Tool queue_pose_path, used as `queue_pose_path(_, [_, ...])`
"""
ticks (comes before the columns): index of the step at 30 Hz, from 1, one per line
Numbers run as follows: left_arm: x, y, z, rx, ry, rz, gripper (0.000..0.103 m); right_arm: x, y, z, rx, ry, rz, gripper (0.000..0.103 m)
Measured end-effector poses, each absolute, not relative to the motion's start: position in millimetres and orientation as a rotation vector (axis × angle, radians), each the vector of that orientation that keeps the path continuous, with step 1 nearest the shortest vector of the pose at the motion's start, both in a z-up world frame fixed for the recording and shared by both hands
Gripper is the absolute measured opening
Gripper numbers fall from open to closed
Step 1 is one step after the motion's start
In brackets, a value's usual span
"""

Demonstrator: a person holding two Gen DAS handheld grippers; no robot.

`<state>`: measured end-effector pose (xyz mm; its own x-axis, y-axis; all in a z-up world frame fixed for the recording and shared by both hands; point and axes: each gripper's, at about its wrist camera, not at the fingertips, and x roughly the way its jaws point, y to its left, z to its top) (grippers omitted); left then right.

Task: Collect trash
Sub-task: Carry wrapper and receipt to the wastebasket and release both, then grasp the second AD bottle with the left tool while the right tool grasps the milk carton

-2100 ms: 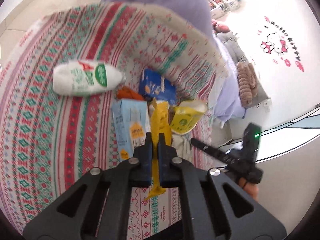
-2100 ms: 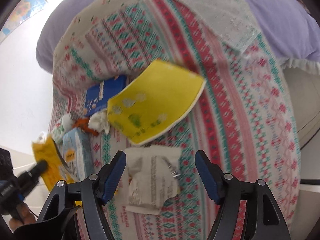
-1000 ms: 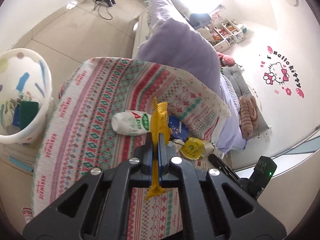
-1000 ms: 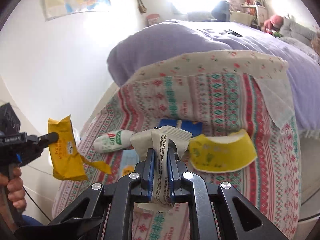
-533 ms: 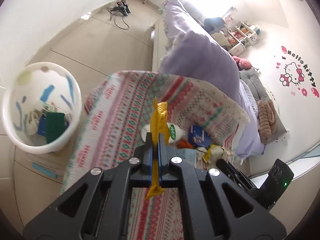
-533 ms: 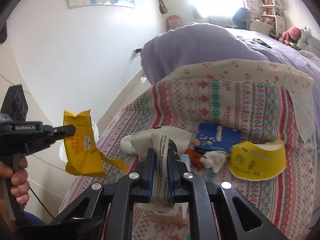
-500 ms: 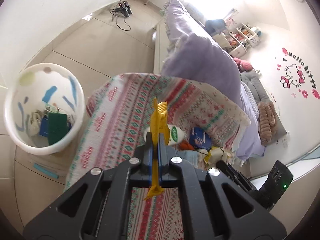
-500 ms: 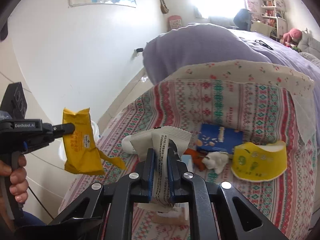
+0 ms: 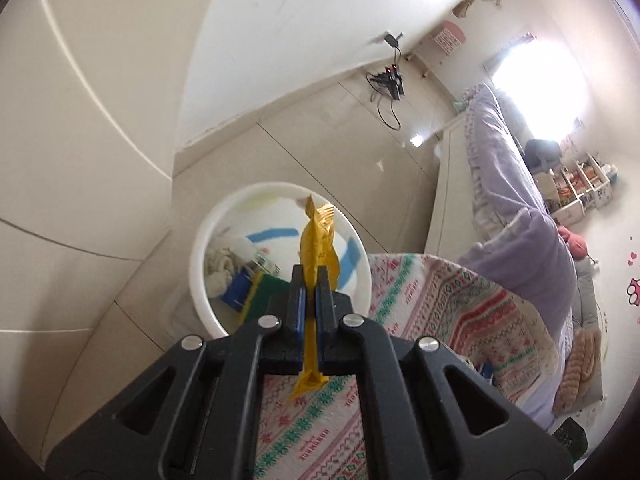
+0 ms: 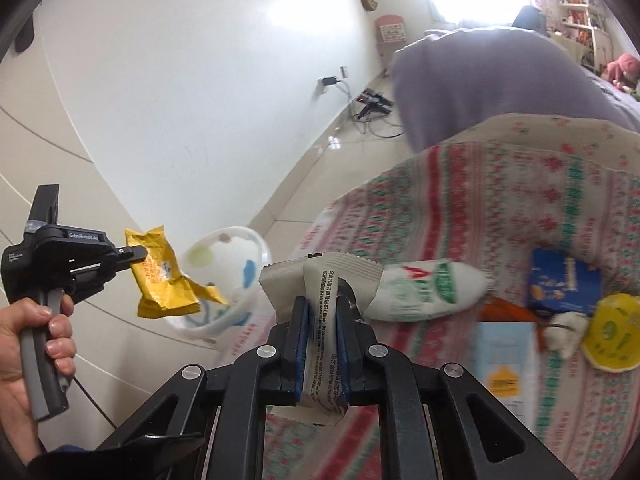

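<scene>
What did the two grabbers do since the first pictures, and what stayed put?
The right gripper closed on the white wrapper and lifted it off the patterned blanket. The left gripper swung its yellow wrapper away from the bed to above the white bin. The milk bottle, blue packet and yellow bowl stayed on the blanket.
</scene>
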<state>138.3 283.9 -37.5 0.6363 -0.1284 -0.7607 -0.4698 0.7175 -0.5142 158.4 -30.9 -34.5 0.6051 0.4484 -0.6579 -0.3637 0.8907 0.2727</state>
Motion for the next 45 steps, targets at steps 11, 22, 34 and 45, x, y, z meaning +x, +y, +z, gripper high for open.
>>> queue_pose_path(11, [140.9, 305.2, -46.5, -0.801, 0.875, 0.292, 0.005, 201.2, 78.9, -52.0, 0.125, 0.837, 0.602, 0.016])
queue_pose_path(22, [137.4, 307.2, -47.1, -0.849, 0.88, 0.277, 0.045, 232.1, 129.4, -78.2, 0.072, 0.901, 0.582, 0.058])
queue_pose_path(34, [151.4, 270.6, -37.5, -0.758, 0.902, 0.203, 0.045, 205.8, 61.3, -63.3, 0.124, 0.901, 0.537, 0.061])
queue_pose_path(45, [180.4, 143.4, -25.1, -0.422, 0.995, -0.107, 0.056, 188.0, -75.2, 2.0, 0.15, 0.883, 0.41, 0.064])
